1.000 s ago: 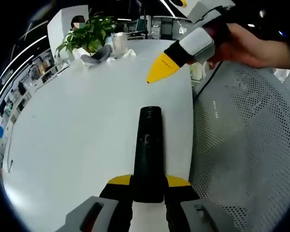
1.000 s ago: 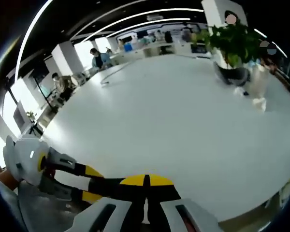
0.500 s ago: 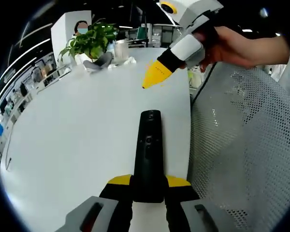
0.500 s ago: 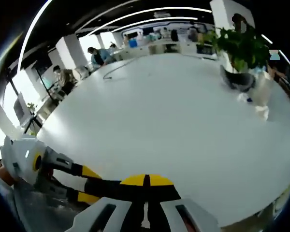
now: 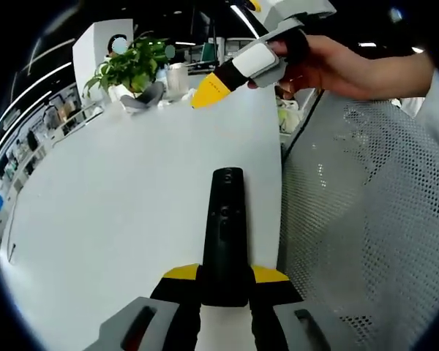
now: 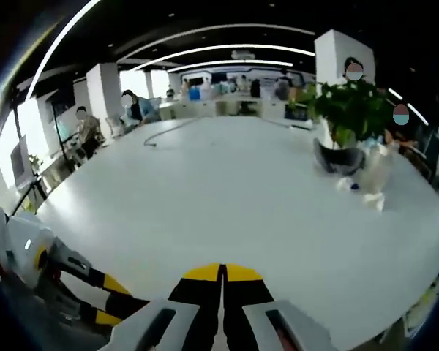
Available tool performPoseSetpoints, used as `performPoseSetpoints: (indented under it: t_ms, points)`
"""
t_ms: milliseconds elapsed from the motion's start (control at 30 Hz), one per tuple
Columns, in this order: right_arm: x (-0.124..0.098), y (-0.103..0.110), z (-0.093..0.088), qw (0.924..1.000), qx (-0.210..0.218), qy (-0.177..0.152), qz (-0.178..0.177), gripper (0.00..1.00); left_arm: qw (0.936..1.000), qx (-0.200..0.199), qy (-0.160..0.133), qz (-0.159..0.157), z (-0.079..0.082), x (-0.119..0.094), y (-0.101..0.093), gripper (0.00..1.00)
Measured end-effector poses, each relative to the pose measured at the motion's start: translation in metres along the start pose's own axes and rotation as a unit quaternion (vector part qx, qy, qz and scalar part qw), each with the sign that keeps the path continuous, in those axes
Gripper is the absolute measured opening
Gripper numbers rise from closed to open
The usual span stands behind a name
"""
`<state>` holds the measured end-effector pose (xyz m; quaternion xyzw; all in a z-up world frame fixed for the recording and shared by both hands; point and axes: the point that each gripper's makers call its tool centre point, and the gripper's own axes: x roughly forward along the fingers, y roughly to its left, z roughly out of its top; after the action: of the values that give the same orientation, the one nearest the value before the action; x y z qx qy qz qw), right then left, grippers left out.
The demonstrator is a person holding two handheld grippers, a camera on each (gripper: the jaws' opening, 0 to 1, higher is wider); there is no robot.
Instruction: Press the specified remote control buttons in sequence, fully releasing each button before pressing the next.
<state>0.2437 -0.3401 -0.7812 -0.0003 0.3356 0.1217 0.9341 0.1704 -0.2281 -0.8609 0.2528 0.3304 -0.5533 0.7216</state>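
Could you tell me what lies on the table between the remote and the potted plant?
Nothing: in the left gripper view, bare white table runs from the remote to the potted plant.

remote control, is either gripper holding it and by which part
The left gripper holds the black remote control by its near end, clamped between the jaws, the far end pointing out over the white table. The right gripper is shut and holds nothing.

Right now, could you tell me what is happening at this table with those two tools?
A person is working with two tools. The left hand-held gripper is shut on the near end of a long black remote control, holding it out over the large white table. The right hand-held gripper, with closed yellow tips, is held in the person's hand in the air beyond the remote and is not touching it. No button is being pressed at this moment.
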Motion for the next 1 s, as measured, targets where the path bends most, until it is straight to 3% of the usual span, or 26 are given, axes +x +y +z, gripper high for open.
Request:
performPoseSetpoints:
  t_ms: [133, 233, 367, 633, 700, 733, 900, 1000]
  points:
    - [0.001, 0.007, -0.023, 0.9957, 0.051, 0.074, 0.021, 0.0, 1.0, 0.004, -0.005, -0.001, 0.0, 0.0, 0.0, 0.24]
    - [0.002, 0.005, -0.029, 0.994, 0.057, 0.092, 0.017, 0.0, 1.0, 0.003, -0.007, -0.003, 0.0, -0.001, 0.0, 0.24]
    - [0.0, 0.019, -0.044, 0.9828, 0.102, 0.145, 0.052, 0.0, 0.9999, 0.006, -0.013, -0.007, 0.0, -0.001, 0.0, 0.24]
    - [0.009, 0.021, -0.07, 0.9736, 0.083, 0.206, 0.052, 0.0, 0.9991, 0.022, -0.029, -0.021, 0.0, -0.002, -0.001, 0.24]
    - [0.005, 0.024, -0.084, 0.9616, 0.104, 0.248, 0.057, 0.0, 0.999, 0.024, -0.031, -0.023, 0.0, -0.002, -0.002, 0.24]
    - [0.005, 0.024, -0.087, 0.9582, 0.114, 0.255, 0.061, 0.0, 0.9989, 0.025, -0.031, -0.024, 0.0, -0.002, -0.002, 0.24]
    - [0.006, 0.021, -0.084, 0.9607, 0.121, 0.242, 0.063, 0.0, 0.9985, 0.029, -0.034, -0.033, 0.0, -0.002, -0.006, 0.24]
    - [0.005, 0.023, -0.089, 0.9555, 0.13, 0.257, 0.064, 0.0, 0.9985, 0.03, -0.033, -0.033, 0.0, -0.002, -0.007, 0.24]
